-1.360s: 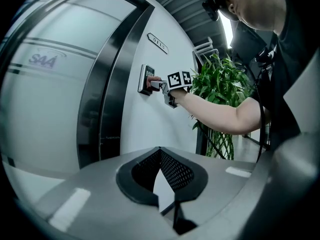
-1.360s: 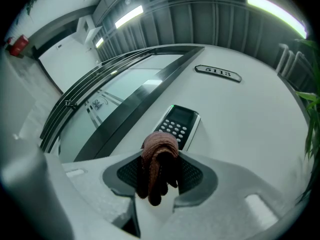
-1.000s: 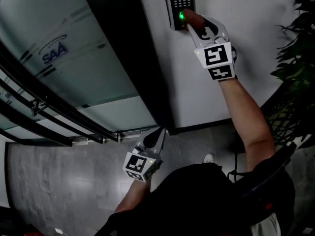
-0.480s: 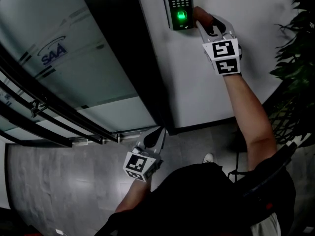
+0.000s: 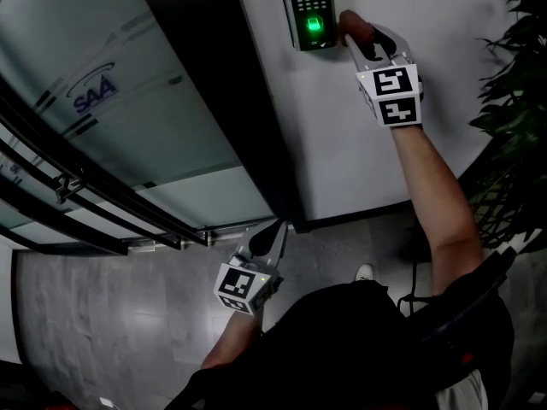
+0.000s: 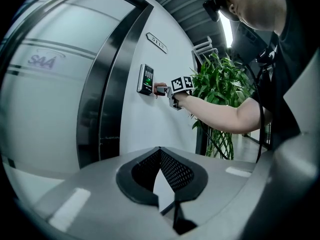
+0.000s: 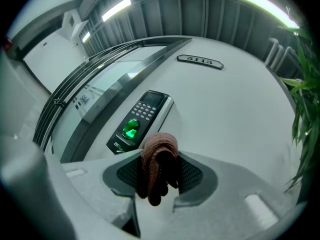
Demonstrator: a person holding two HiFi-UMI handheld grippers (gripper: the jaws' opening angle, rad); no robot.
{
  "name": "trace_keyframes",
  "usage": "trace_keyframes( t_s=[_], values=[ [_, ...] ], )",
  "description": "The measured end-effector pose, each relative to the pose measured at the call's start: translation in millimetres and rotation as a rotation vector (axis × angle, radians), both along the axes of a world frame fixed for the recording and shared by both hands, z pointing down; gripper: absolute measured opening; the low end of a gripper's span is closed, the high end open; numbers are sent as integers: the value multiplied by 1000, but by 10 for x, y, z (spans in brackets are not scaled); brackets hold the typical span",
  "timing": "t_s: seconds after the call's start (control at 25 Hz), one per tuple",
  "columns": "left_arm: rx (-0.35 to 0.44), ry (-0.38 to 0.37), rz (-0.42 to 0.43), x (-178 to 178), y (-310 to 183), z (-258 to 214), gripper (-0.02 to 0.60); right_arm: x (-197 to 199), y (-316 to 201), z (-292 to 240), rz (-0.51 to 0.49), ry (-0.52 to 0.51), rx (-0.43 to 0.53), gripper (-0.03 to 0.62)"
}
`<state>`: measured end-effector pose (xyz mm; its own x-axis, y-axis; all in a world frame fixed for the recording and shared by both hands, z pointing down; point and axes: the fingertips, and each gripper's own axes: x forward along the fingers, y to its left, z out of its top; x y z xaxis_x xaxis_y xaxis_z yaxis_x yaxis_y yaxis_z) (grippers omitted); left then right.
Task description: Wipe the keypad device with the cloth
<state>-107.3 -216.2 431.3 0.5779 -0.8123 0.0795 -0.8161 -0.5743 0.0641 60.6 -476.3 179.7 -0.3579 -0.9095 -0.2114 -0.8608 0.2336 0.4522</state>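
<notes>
The black keypad device [image 5: 308, 5] hangs on the white wall, its fingerprint sensor glowing green. My right gripper [image 5: 359, 39] is shut on a folded reddish-brown cloth [image 5: 349, 22]; the cloth sits just right of the device's lower edge, against the wall. In the right gripper view the cloth [image 7: 159, 146] hangs bunched between the jaws of the right gripper [image 7: 159, 158], with the keypad device [image 7: 140, 120] just up and to the left. My left gripper [image 5: 278, 229] hangs low by my waist, shut and holding nothing; the left gripper [image 6: 160, 151] looks at the device [image 6: 145, 79] from afar.
A frosted glass door [image 5: 94, 88] with a dark frame [image 5: 214, 101] stands left of the device. A leafy plant [image 5: 513, 84] fills the right side. A room number plate [image 7: 200, 61] is mounted above the device. Below is grey tiled floor [image 5: 102, 323].
My right gripper has carried the cloth up and to the right, off the green sensor, which it covered a second ago. The left gripper has stayed still.
</notes>
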Motion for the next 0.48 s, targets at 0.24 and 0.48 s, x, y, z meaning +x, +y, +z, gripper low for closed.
trace_keyframes(
  t_s=[0.24, 0.48],
  values=[
    [9, 3, 15, -1, 49, -14, 17, 13, 215, 33, -20, -25, -11, 143],
    [15, 13, 60, -21, 152, -15, 17, 74, 924, 426, -126, -113, -112, 144]
  ],
)
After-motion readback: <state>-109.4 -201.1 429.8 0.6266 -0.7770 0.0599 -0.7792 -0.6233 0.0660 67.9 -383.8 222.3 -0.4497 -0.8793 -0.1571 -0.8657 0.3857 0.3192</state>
